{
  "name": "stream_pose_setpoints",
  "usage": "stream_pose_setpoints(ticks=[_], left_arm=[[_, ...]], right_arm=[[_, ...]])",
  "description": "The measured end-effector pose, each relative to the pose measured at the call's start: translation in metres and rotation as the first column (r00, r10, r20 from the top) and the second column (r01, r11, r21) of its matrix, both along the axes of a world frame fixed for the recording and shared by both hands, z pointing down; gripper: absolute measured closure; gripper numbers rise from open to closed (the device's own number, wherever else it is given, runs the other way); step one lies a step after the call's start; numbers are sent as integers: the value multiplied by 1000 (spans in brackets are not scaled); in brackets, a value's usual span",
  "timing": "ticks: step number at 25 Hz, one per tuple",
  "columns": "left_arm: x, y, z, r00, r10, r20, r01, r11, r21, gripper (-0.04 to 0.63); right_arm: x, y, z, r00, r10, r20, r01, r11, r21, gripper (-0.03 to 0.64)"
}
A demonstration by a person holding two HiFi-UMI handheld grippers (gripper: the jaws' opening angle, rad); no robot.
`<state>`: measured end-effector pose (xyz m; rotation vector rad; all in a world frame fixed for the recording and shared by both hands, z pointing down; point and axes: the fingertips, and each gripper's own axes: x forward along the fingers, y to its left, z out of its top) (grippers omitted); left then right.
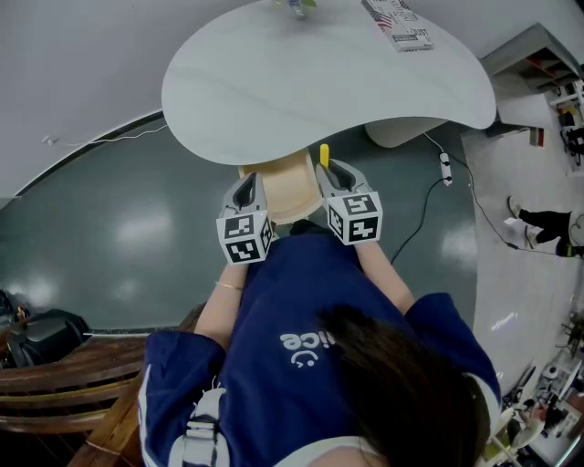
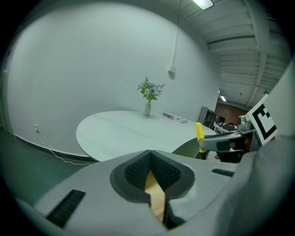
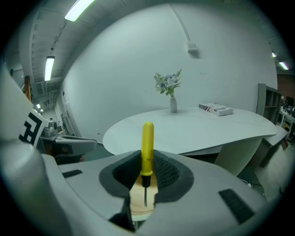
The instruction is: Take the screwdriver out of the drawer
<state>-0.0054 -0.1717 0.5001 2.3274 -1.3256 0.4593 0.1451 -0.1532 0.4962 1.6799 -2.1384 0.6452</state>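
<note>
A yellow-handled screwdriver [image 1: 324,155] stands upright, tip down, between the pads of my right gripper [image 1: 336,173], which is shut on its handle just above the metal shaft. In the right gripper view the screwdriver [image 3: 147,147] rises over the open wooden drawer [image 3: 140,203]. That drawer [image 1: 283,187] sticks out from under the white table [image 1: 319,73]. My left gripper [image 1: 246,187] hangs at the drawer's left side. Its pads meet at the tips in the left gripper view [image 2: 150,154], with only drawer wood [image 2: 156,193] showing behind them. From there the screwdriver [image 2: 199,133] shows at the right.
A vase of flowers [image 3: 171,92] and a flat box [image 1: 399,23] sit on the table's far side. The table's pedestal [image 1: 401,132] stands to the right, with a cable [image 1: 424,210] on the floor. A wooden bench [image 1: 64,383] lies at lower left.
</note>
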Motion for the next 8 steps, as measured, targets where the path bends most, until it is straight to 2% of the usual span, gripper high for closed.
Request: stream_pose_setpoints(ticks=[8], left_arm=[[-3, 3, 0, 1000, 5, -3, -5, 1000, 3, 591]], right_arm=[[-1, 2, -2, 1000, 14, -4, -13, 1000, 13, 534]])
